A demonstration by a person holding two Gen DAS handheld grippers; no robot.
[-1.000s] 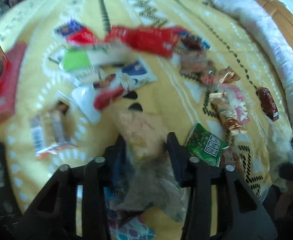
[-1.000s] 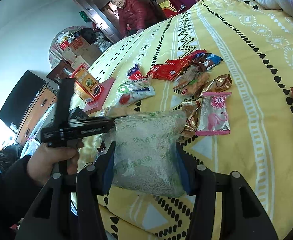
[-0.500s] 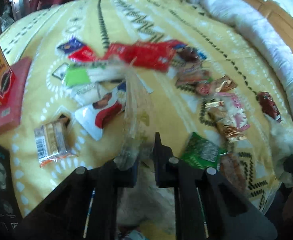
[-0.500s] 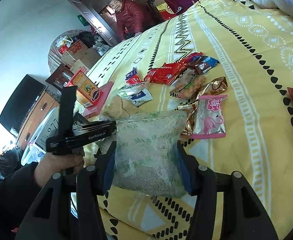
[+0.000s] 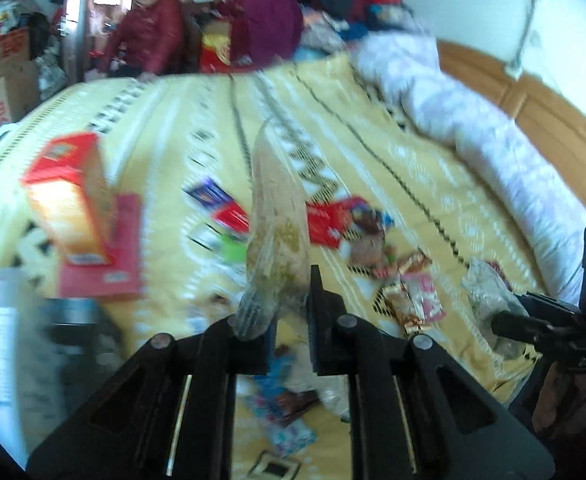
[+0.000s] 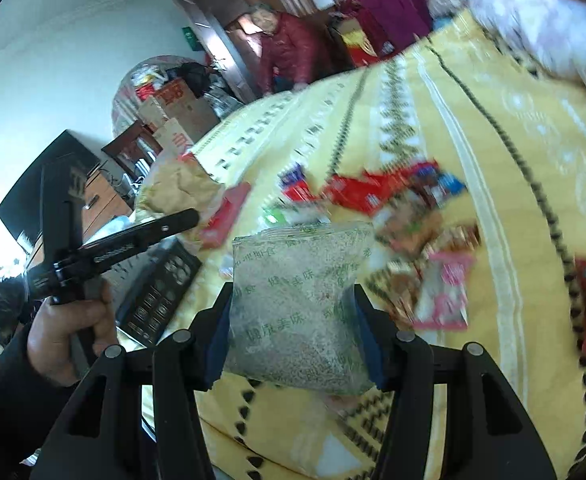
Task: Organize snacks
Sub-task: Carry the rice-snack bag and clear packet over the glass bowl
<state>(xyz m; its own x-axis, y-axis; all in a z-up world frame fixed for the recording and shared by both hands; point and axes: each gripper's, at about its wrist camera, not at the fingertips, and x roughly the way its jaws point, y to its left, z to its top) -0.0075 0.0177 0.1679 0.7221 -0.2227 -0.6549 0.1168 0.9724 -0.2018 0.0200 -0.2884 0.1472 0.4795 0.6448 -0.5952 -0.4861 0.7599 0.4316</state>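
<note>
My left gripper [image 5: 289,320] is shut on a clear bag of tan snack [image 5: 279,224] and holds it upright above the yellow bedspread [image 5: 413,168]. The same bag [image 6: 181,188] shows in the right wrist view, lifted at the left gripper's tip [image 6: 185,218]. My right gripper [image 6: 293,320] is shut on a clear bag of greyish grain with green print [image 6: 297,304], held above the bed. Several loose snack packets lie mid-bed: a red packet [image 5: 333,220], a pink packet [image 6: 447,296], a blue packet [image 5: 209,194].
An orange-red box [image 5: 69,200] stands on a flat red box [image 5: 109,264] at the bed's left. A dark remote-like panel [image 6: 157,292] lies by the bed edge. A white duvet [image 5: 493,148] runs along the wooden headboard. A person in red [image 6: 289,52] stands by the door.
My left gripper has lifted the tan snack bag off the bed and tilted upward, so the room now shows. My right gripper keeps hold of the grain bag and has risen slightly.
</note>
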